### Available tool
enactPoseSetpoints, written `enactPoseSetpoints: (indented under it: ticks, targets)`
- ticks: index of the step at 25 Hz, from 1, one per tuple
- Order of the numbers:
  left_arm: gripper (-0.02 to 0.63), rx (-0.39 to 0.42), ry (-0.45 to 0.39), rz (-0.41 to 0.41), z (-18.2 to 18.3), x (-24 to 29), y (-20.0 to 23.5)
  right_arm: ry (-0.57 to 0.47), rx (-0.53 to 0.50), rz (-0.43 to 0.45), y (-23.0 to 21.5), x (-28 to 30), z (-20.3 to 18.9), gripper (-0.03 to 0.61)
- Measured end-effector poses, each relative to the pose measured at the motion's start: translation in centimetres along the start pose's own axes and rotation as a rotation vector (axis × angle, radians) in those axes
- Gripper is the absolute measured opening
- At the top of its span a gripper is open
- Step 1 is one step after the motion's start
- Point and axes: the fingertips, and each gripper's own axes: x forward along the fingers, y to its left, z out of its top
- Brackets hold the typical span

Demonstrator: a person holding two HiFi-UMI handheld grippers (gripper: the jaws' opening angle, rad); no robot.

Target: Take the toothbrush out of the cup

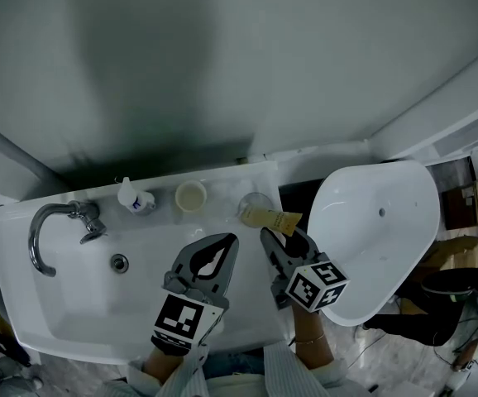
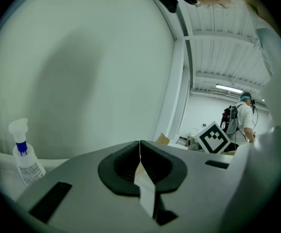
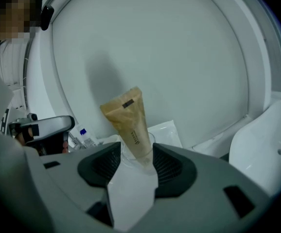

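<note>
A clear cup (image 1: 252, 204) stands on the back ledge of the white sink (image 1: 24, 321). A tan paper-wrapped packet (image 1: 274, 219) leans out of the cup toward my right gripper (image 1: 284, 236). In the right gripper view the packet (image 3: 128, 123) rises from the cup (image 3: 153, 141) just beyond the right gripper (image 3: 136, 155). Its jaws stand wide open on either side, and the pads touch nothing. My left gripper (image 1: 227, 241) hovers over the basin to the left of the cup. It is shut and empty, and in the left gripper view the left gripper (image 2: 140, 145) shows its jaws meeting in a thin line.
A small spray bottle (image 1: 134, 197) and a beige cup (image 1: 191, 196) stand on the ledge left of the clear cup. The chrome faucet (image 1: 53, 226) and drain (image 1: 120, 263) are at the left. A white oval fixture (image 1: 380, 230) sits close on the right.
</note>
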Motion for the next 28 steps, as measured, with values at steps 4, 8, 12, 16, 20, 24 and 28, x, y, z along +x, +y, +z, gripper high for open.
enactPoseSetpoints:
  ticks: [4,8,12,16,20,24,28]
  targets:
    - [0.017,-0.005,0.014,0.009,-0.8,0.2,0.6,-0.01,-0.007,-0.013,-0.3,0.6,0.1,0.198]
    - [0.017,-0.024,0.025,0.022,-1.4,0.5,1.4,-0.015,-0.006,-0.02,-0.6,1.3,0.3,0.198]
    - [0.017,-0.031,0.031,0.038,-1.7,0.7,2.3,-0.028,-0.017,-0.02,-0.6,2.1,0.4,0.198]
    - [0.017,-0.032,0.033,0.055,-2.3,0.8,3.1,-0.037,-0.023,-0.025,-0.7,2.7,0.4,0.198]
    - [0.017,-0.035,0.034,0.069,-2.5,0.8,3.7,-0.05,-0.035,-0.038,-0.9,3.0,0.6,0.196]
    - [0.017,-0.04,0.037,0.078,-2.7,0.7,4.0,-0.053,-0.058,-0.059,-1.0,3.1,0.7,0.196]
    - [0.017,-0.039,0.043,0.08,-2.8,0.8,4.3,-0.057,-0.082,-0.079,-1.1,3.4,0.9,0.195]
